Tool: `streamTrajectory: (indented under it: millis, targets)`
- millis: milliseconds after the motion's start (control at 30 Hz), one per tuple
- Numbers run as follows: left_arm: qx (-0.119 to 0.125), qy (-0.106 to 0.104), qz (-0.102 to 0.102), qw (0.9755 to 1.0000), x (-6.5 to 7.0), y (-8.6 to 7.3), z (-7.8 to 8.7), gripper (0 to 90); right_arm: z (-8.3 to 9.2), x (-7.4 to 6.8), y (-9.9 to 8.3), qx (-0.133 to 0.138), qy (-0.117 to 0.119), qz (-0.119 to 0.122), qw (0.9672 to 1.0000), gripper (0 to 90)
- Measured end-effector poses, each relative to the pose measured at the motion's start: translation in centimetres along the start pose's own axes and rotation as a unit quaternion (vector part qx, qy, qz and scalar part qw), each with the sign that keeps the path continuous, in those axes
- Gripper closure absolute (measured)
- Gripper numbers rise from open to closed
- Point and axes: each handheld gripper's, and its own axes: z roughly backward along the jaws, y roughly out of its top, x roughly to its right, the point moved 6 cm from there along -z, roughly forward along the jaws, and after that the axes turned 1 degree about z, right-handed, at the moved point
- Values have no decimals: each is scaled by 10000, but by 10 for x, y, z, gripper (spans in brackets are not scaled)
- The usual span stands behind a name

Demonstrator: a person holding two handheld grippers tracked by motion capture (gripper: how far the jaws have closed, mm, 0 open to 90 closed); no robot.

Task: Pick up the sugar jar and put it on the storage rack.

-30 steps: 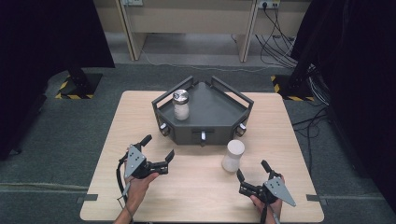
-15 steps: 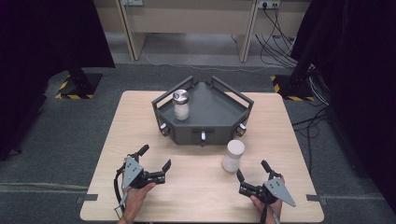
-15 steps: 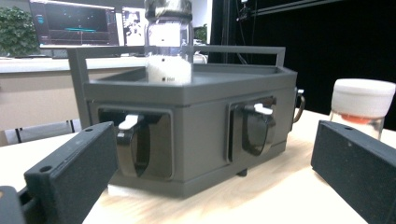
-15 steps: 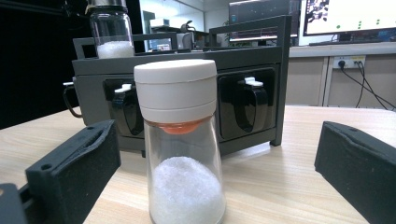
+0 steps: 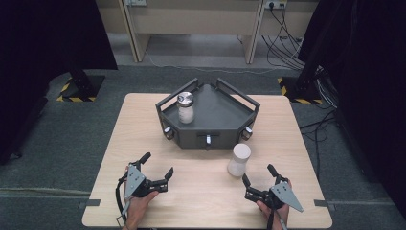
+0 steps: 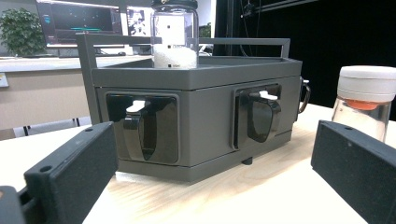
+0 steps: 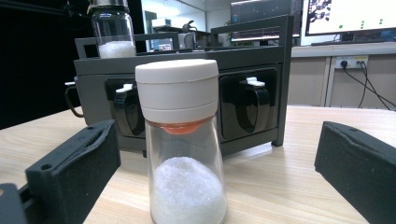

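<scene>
On the worktop (image 5: 143, 124), the white-capped shaker (image 5: 238, 160) stands upright just ahead of the right hand-held gripper (image 5: 258, 175), jaws spread, empty. The right gripper view shows white grains and an orange insert under its cap. Left hand-held gripper (image 5: 156, 165) likewise open, facing the grey rack (image 5: 225, 112) carrying a metal-lidded jar (image 5: 185, 107).

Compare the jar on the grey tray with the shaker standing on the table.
The jar has a shiny metal lid; the shaker has a white cap. The jar stands up on the grey tray; the shaker stands on the bare table, just ahead of the right gripper. Both are upright, clear and hold white grains.
</scene>
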Motion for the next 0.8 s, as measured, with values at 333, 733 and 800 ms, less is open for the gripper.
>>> streamTrajectory:
  millis: [333,733,800]
  targets:
    - [21,-36,11,10000,1,-2,-1,1,0,1,0,4,28,-1,10000,5]
    - [-21,-100,-2,9999,1,-4,-2,0,1,0,0,14,27,3,10000,5]
    - [-23,-105,-8,9999,2,-4,-2,1,1,0,0,17,15,-3,10000,5]
